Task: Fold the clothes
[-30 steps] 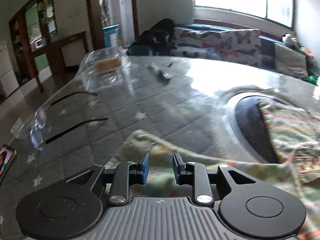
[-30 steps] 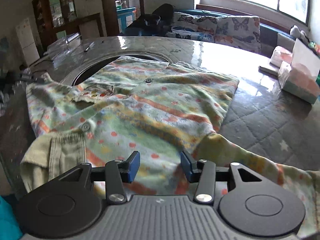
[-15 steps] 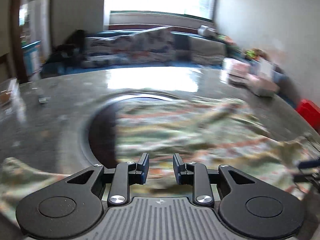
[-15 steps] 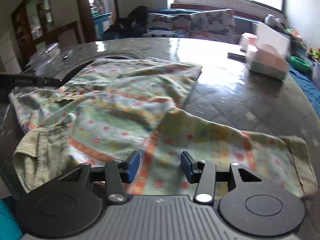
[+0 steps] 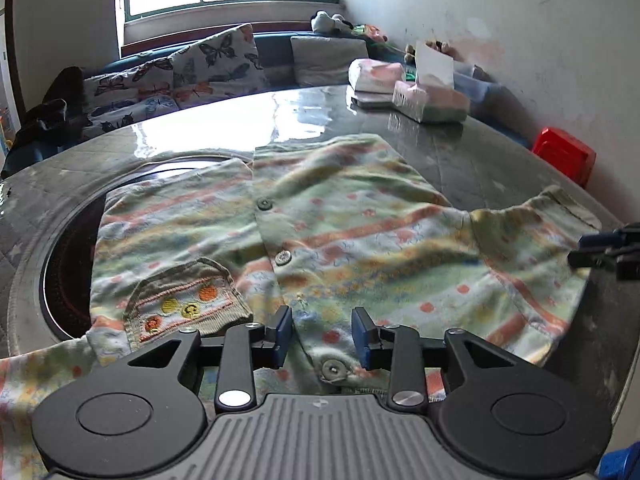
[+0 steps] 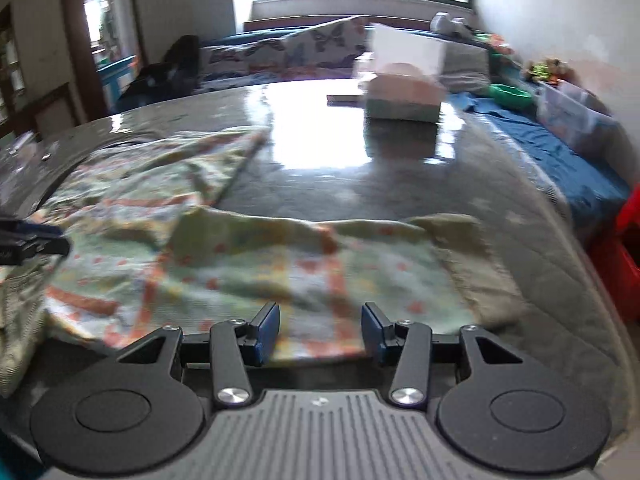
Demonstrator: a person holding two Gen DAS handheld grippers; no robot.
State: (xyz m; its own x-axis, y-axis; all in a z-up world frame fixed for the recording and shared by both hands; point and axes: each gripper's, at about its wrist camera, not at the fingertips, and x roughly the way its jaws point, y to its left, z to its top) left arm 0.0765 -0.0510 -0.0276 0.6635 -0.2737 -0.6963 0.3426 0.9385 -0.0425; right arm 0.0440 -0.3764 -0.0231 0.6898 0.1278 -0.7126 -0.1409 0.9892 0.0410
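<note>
Presently the left gripper (image 5: 322, 335) hangs low over the near hem of the shirt (image 5: 328, 232), jaws parted moderately and holding nothing, a button placket running away between them. The right gripper (image 6: 320, 332) is level over the sleeve (image 6: 360, 260), to the shirt's right, jaws wider apart and likewise empty. The shirt lies face up and unfolded on the table (image 5: 500, 160), its far left part over a dark round recess (image 5: 68, 280) in the table.

Risk, as judged: a pinch taken here may catch only the top layer, so the front panel lifts alone and the fold skews. The sleeve is rumpled and could drag. Cloth over the recess may sag and pull the shirt off line.

Beyond the shirt stands a tissue box (image 5: 432, 100).
</note>
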